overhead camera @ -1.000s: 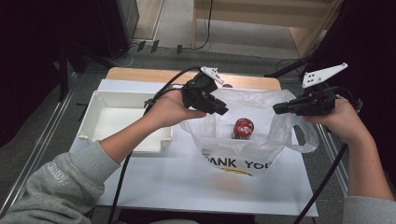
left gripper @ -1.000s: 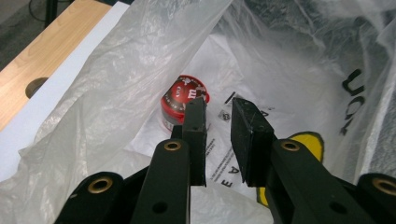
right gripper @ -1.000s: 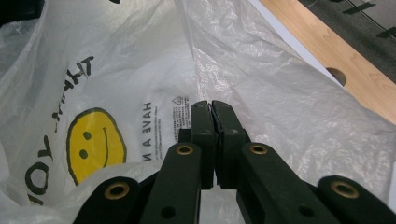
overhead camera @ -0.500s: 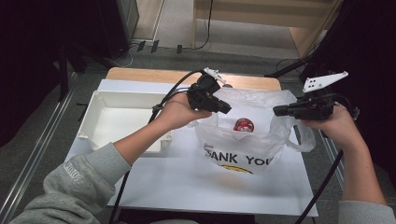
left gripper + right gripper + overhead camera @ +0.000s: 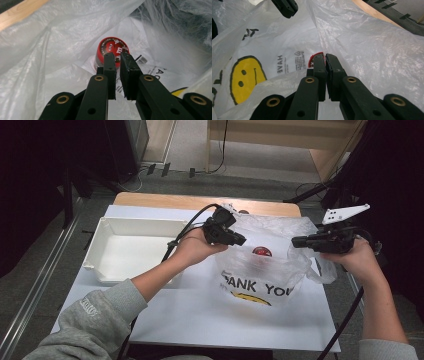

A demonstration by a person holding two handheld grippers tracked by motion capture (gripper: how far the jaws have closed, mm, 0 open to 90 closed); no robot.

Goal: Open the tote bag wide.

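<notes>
high view – change: both hands sit lower than a second ago, the plastic bag has sagged onto the table and the red-lidded jar inside it is lower too.
high view – left gripper: at the bag's 10 o'clock rim, pinching film; its jaws have just been closing.
high view – right gripper: at the bag's 2 o'clock rim, pressed together on film.
high view – meaning: the mouth looks held open while the load settles – probably a set-down, with letting go of the rims next.
high view – rest: white tray at 9 o'clock of the bag, apart from it.
left gripper view – jaws: nearly together, a thin gap; the jar lid lies beyond the tips, at 12 o'clock, not gripped.
left gripper view – hard to see: the film between the pads is barely visible – the jar body is hidden by jaws and folds.
right gripper view – jaws: closed, with film at the tips; a red sliver of lid at 11 o'clock.
right gripper view – cut off: the other gripper's tip at the top edge; the smiley print is partly folded.
</notes>
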